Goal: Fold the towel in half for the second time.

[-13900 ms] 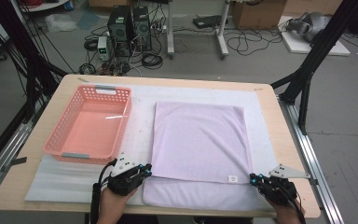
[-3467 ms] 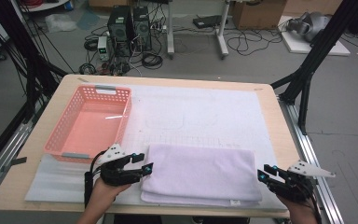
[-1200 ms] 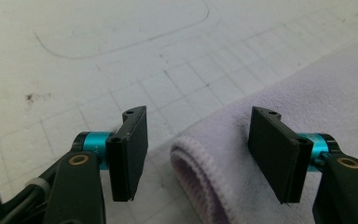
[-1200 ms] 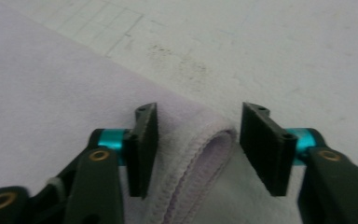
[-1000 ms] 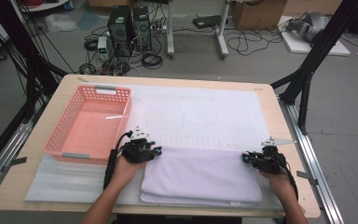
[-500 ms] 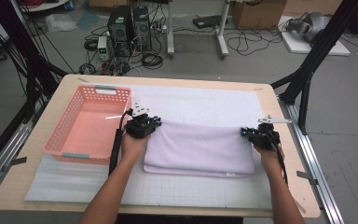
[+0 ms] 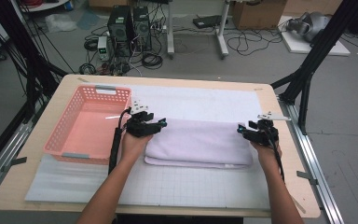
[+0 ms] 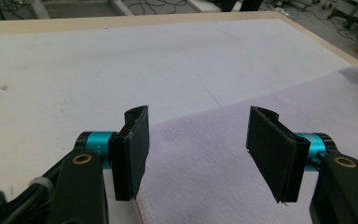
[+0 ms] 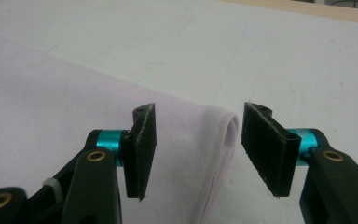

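Between both grippers' parted jaws (left (image 8: pixel 196 154), right (image 9: pixel 196 149)) lies folded towel (image 7: pixel 198 142).

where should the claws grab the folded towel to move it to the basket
Probably the two short ends of the folded towel, one claw each, coming in from the sides. It lies flat as a long strip, with stacked layers showing at the ends, so pinching there should keep the fold together.

The towel (image 7: pixel 199 143) was pale lilac, soft and slightly fuzzy, folded over into a long, flat, layered band. It lay across the white mat (image 7: pixel 205 100) on the table, its long side running left to right, just right of the pink basket (image 7: pixel 87 125). Its near edge showed stacked layers; its right end (image 9: pixel 228 126) was a rounded fold, its left end (image 8: pixel 137 207) a stitched hem.
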`<state>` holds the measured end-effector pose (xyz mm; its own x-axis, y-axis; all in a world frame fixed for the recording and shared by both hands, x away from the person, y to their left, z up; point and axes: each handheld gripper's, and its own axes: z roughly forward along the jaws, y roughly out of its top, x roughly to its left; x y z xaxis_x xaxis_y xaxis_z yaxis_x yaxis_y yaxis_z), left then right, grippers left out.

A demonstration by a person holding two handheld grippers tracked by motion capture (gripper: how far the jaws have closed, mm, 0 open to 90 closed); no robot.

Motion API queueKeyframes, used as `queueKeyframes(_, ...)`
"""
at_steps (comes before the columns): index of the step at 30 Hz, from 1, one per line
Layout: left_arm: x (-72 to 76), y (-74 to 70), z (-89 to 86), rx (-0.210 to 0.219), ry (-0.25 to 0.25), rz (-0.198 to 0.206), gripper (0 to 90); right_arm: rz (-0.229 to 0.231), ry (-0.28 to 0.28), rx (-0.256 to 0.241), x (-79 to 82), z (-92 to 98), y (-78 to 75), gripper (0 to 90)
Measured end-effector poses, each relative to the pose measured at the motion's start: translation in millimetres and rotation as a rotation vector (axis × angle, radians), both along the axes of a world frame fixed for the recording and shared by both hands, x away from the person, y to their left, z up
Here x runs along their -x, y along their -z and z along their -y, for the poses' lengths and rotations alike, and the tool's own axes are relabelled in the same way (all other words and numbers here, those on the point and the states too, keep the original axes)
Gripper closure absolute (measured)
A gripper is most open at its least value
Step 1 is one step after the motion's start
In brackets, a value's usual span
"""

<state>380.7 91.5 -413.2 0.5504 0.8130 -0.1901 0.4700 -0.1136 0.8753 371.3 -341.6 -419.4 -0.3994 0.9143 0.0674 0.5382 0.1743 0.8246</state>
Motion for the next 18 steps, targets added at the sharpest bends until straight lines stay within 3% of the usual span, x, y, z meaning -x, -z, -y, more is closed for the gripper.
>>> queueKeyframes(2, 5.4, -1.9, 0.1, -0.023, 0.036, -0.018, 36.0, 0.002, -0.013, 0.004, 8.9, 1.7, -2.7, 43.7)
queueKeyframes(4, 13.5, -2.5, 0.4, -0.024, 0.057, 0.007, 34.8, 0.005, -0.028, 0.002, 18.1, 3.5, -5.2, 43.4)
queueKeyframes(7, 24.2, -0.5, 0.8, -0.041, 0.079, -0.003, 35.0, 0.009, -0.045, -0.012, 32.5, 5.9, -6.4, 43.2)
queueKeyframes(12, 44.9, 6.5, -4.4, -0.061, 0.087, -0.026, 39.4, -0.006, -0.080, -0.023, 55.8, 7.1, -2.4, 43.2)
queueKeyframes(18, 64.2, 12.2, -13.5, -0.079, 0.064, -0.021, 49.5, -0.026, -0.100, 0.025, 75.4, 6.8, 5.9, 46.4)
